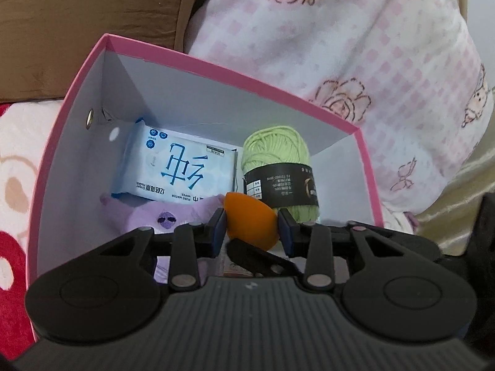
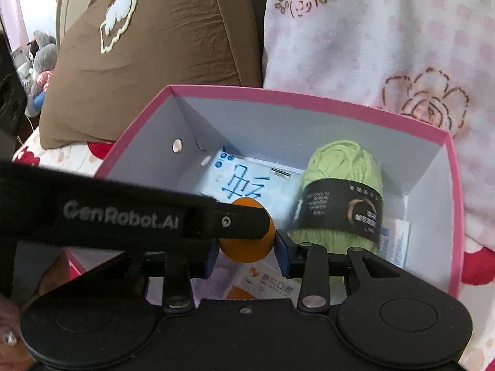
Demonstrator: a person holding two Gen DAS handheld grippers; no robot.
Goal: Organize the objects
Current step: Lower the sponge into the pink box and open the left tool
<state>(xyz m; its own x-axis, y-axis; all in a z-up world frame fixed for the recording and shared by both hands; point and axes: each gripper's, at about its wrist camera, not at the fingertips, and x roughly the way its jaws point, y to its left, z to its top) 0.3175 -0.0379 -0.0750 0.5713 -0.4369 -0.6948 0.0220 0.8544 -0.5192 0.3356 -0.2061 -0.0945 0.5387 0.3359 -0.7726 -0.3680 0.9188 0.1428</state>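
Observation:
A pink box [image 1: 52,160] with white inner walls holds a pack of wet wipes [image 1: 174,167], a green yarn ball [image 1: 278,170] with a black label, and a purple plush toy [image 1: 167,213]. An orange egg-shaped sponge [image 1: 249,222] sits between the pads of my left gripper [image 1: 251,232], above the box. In the right wrist view the same sponge [image 2: 247,247] sits between the pads of my right gripper [image 2: 246,252]. The left gripper's black finger [image 2: 238,221] crosses in front of it. The box [image 2: 309,95], wipes [image 2: 241,182] and yarn [image 2: 343,198] show there too.
A brown pillow [image 2: 161,49] lies behind the box at left. A pink-and-white floral blanket [image 1: 355,46] is bunched at back right. A red-and-white patterned cover [image 1: 15,170] lies under the box. White packets [image 2: 396,241] lie in the box's front part.

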